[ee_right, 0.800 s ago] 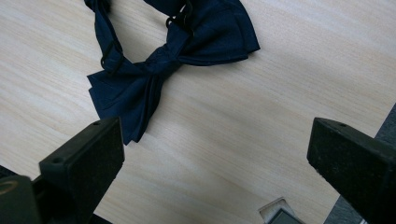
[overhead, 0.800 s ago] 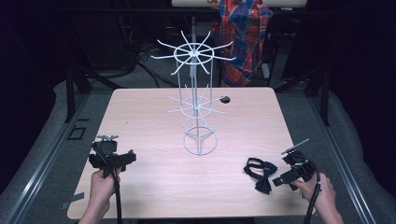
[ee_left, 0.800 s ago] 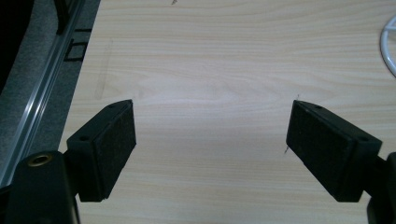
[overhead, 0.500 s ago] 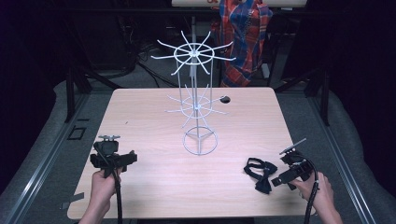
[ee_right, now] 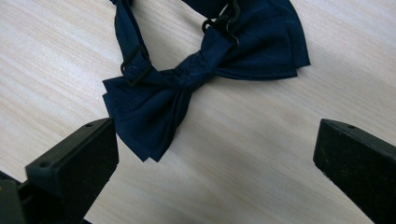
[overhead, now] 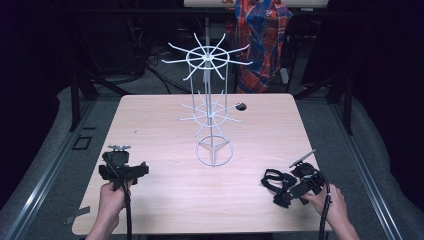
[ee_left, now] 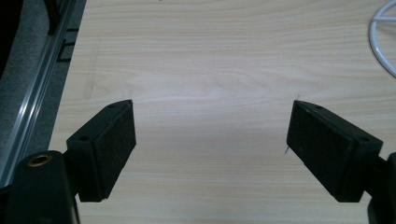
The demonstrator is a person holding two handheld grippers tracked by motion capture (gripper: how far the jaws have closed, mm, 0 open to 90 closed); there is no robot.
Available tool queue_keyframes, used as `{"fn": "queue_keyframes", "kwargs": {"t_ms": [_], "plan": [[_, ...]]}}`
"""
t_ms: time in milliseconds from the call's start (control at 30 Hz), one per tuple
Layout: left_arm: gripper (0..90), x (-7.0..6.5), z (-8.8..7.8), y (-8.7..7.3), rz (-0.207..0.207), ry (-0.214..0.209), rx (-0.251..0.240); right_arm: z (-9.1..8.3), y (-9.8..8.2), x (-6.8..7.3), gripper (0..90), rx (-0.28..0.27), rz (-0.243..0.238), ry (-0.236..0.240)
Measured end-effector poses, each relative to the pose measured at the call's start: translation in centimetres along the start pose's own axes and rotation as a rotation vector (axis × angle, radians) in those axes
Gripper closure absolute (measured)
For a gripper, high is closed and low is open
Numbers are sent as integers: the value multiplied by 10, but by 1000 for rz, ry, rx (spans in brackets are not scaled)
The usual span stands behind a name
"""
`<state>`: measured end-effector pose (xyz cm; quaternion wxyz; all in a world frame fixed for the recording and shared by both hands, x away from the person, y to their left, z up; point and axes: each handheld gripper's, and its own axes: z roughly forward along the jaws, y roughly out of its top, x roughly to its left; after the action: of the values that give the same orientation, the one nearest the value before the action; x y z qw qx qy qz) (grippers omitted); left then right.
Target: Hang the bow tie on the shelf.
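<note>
While left gripper [overhead: 122, 170] waits wide open, near left, nothing has moved much since before. Right gripper [ee_right: 215, 172] stays wide open just beside bow tie [ee_right: 205, 70], near right on table [overhead: 165, 125]. Grab likely next.

The right claw [overhead: 289, 191] has edged slightly nearer the bow tie [overhead: 276, 183], its jaws spread.
</note>
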<state>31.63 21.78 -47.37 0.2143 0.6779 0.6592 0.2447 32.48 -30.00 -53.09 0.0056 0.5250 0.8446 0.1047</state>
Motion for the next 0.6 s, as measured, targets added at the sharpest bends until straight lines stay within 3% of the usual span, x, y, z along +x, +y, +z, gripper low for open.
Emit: {"fn": "queue_keyframes", "kwargs": {"t_ms": [133, 333, 433, 600], "plan": [[159, 0, 1, 0, 0, 3, 2, 1, 5, 3, 1, -13, -13, -1], [159, -1, 1, 0, 8, 0, 8, 7, 10, 8, 1, -84, 39, 9], [159, -3, 2, 0, 18, 5, 12, 7, 12, 6, 7, -68, 17, 6], [159, -4, 1, 0, 32, 15, 8, 4, 11, 2, 177, -96, 78, 0]]}}
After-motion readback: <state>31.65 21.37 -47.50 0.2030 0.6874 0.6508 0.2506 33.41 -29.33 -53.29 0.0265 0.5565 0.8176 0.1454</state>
